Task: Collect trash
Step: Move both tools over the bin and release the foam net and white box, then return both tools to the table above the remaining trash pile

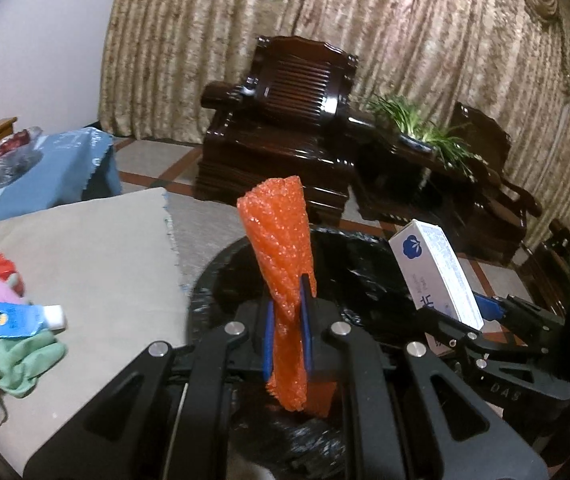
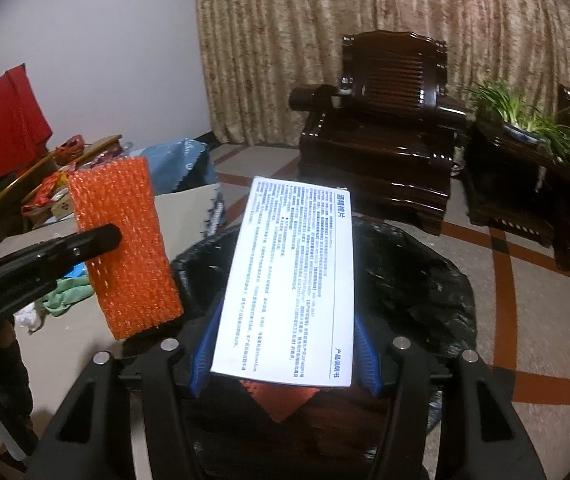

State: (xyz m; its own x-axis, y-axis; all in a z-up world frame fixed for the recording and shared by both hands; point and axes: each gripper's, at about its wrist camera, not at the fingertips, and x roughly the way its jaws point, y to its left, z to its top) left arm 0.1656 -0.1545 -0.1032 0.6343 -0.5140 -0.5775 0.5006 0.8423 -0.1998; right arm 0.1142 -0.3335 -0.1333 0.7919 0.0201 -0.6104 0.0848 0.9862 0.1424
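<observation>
The left gripper [image 1: 287, 332] is clamped tight on an orange foam net sleeve [image 1: 281, 264], pinching it near the lower end so most of it stands up above the pads. That stuff looks super light and squishy and flattens to nothing in the grip, so a low pinch like this seems plenty.

The right gripper [image 2: 285, 360] sits about half open around a white cardboard box [image 2: 291, 280], pads on its two long side edges. It's probably light and a bit crushable, so the edges are the right place to hold.

Both are right over the black-lined trash bin [image 1: 349, 264]. Something orange [image 2: 281, 400] is already down in the bin, though it's too dim to say what.

Left of the bin, on the grey table [image 1: 85, 240], there's still a blue tube [image 1: 13, 318] and a green rag [image 1: 25, 360].
</observation>
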